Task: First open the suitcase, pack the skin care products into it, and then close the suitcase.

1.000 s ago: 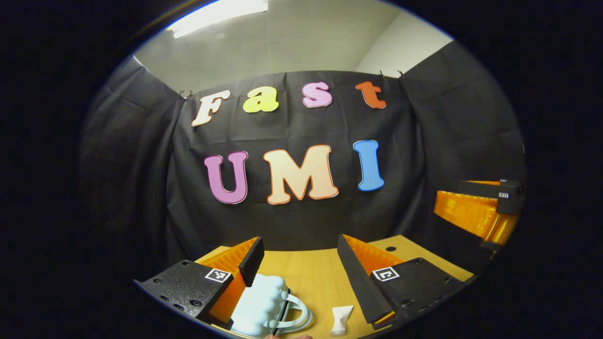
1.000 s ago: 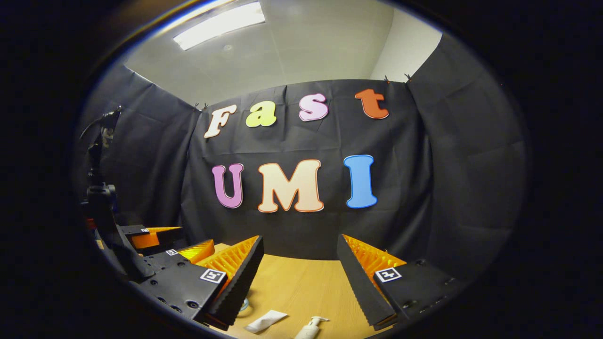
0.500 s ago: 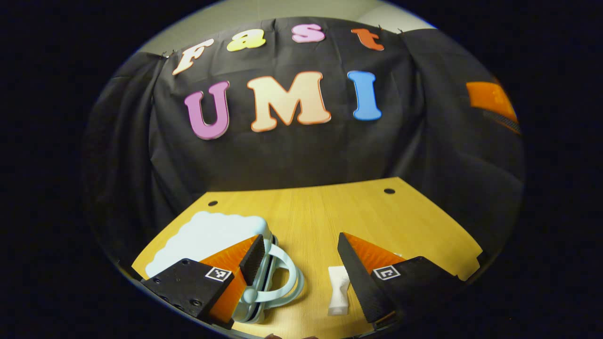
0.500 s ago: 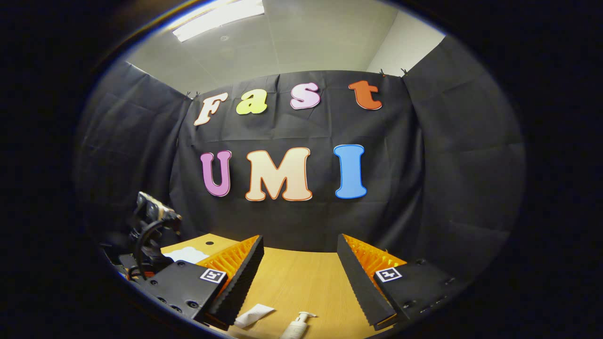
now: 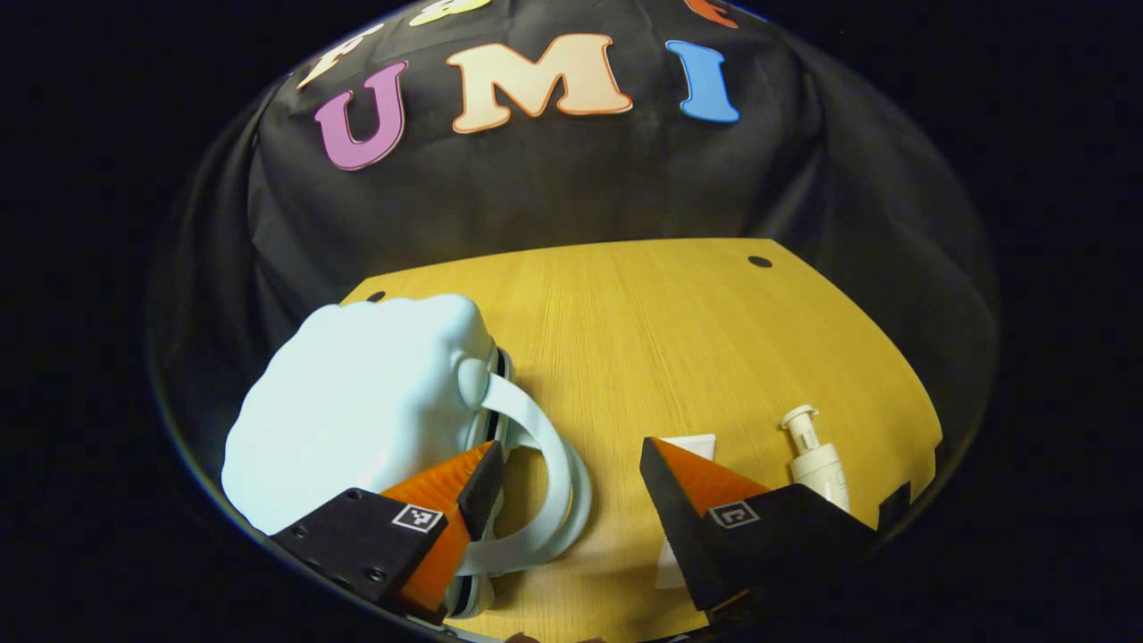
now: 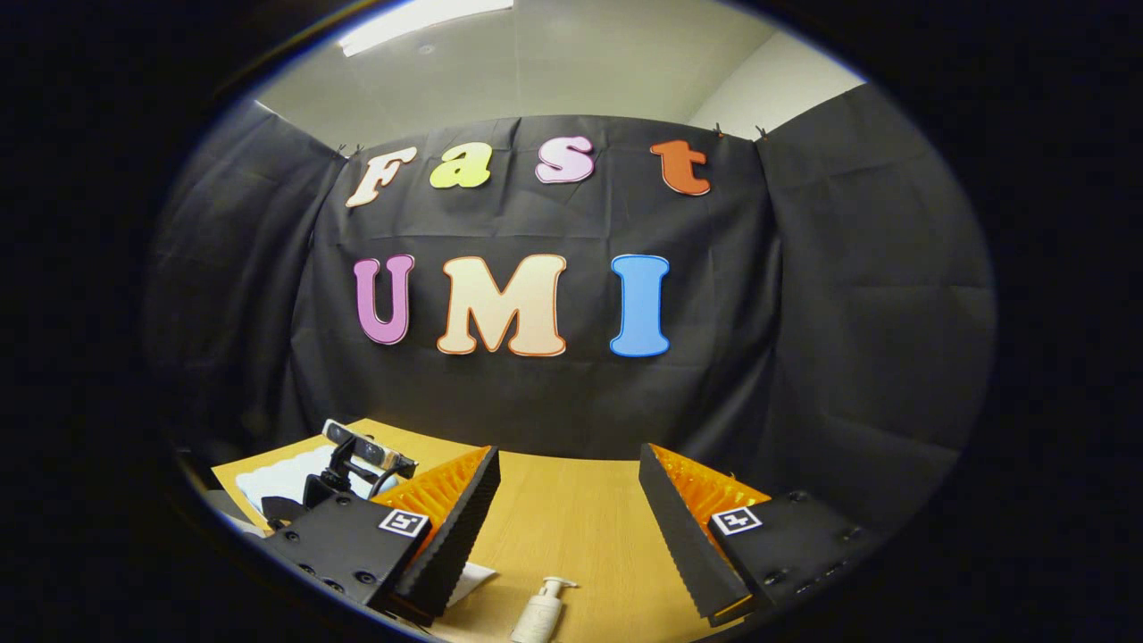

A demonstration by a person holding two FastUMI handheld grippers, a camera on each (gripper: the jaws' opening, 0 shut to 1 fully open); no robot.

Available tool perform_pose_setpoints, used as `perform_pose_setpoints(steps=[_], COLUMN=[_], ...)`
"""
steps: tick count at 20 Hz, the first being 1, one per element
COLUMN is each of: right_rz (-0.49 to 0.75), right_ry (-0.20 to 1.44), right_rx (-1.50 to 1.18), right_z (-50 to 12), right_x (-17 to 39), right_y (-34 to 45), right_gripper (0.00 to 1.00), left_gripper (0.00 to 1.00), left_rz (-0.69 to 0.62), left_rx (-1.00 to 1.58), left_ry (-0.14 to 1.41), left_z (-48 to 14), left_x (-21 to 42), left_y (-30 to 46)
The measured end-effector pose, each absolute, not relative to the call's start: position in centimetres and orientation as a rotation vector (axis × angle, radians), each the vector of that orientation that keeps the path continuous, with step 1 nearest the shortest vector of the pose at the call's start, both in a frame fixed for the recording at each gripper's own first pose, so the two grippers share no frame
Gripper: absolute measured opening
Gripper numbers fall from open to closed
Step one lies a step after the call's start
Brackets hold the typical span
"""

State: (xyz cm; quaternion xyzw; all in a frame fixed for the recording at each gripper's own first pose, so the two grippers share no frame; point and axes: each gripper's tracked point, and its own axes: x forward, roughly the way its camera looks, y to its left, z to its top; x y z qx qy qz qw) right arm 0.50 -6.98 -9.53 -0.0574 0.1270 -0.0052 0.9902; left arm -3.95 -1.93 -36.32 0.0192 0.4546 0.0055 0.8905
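Two grippers are up, both with jaws spread wide and nothing between the fingers.

Left gripper (image 5: 567, 464): pitched down toward the wooden table (image 5: 643, 321), fingers hanging over its near edge. Its left finger overlaps the near corner of the suitcase (image 5: 357, 411) in the left gripper view; whether it touches the shell I cannot tell. Its right finger partly covers a flat white tube (image 5: 692, 444).

Right gripper (image 6: 567, 487): held nearly level, pointing at the black cloth wall (image 6: 804, 313), low over the table. Camera gear atop the left gripper shows off to its left, above the suitcase (image 6: 277, 473).

Suitcase: pale blue, small, closed, lying flat on the table's left side. Shell is lumpy with a scalloped outline. A dark seam runs along the edge facing table centre. Long axis runs from the near edge toward the wall, leaning slightly left. The looped handle (image 5: 545, 473), same pale blue, sticks out from the right-hand edge toward the middle of the table, between the left gripper's fingers.

Skin care products: the white tube lies flat, right of the handle and apart from it. A white pump bottle (image 5: 817, 460) lies just to the tube's right, pump head pointing toward the wall. In the right gripper view, the pump bottle (image 6: 540, 612) sits between the fingers at the near edge, the tube (image 6: 471, 579) beside the left finger.
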Motion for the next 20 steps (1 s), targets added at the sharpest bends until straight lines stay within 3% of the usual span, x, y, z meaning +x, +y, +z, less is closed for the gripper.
perform_pose_setpoints(steps=[1,4,5,6,10,16,20], right_rz=[-0.015,-0.022,-0.023,-0.023,-0.023,-0.032,-0.017], right_ry=[0.255,0.252,0.252,0.249,0.235,0.233,0.232], right_rx=[-0.127,-0.157,-0.167,-0.178,-0.205,-0.166,-0.141], right_z=[-9.5,-9.3,-9.4,-9.3,-9.0,-9.2,-9.7], right_x=[0.4,0.1,0.0,-0.1,-0.4,-0.3,0.0], right_y=[-7.0,-6.8,-6.7,-6.7,-6.4,-6.1,-5.3], right_gripper=[0.99,1.00,1.00,1.00,1.00,1.00,1.00], left_gripper=[0.92,0.72,0.69,0.52,0.17,0.02,0.00], left_rz=[0.001,-0.014,-0.010,-0.002,-0.014,-0.111,-0.123], left_rx=[0.035,0.033,0.028,0.023,0.020,-0.044,-0.097], left_ry=[0.957,0.999,1.013,1.026,1.065,1.095,1.051], left_z=[-36.8,-38.2,-38.5,-38.8,-39.1,-36.5,-32.5], left_x=[-3.9,-4.1,-4.2,-4.3,-4.3,-4.0,-2.8], left_y=[-2.0,-2.1,-1.9,-1.7,-1.5,-2.1,-0.8])
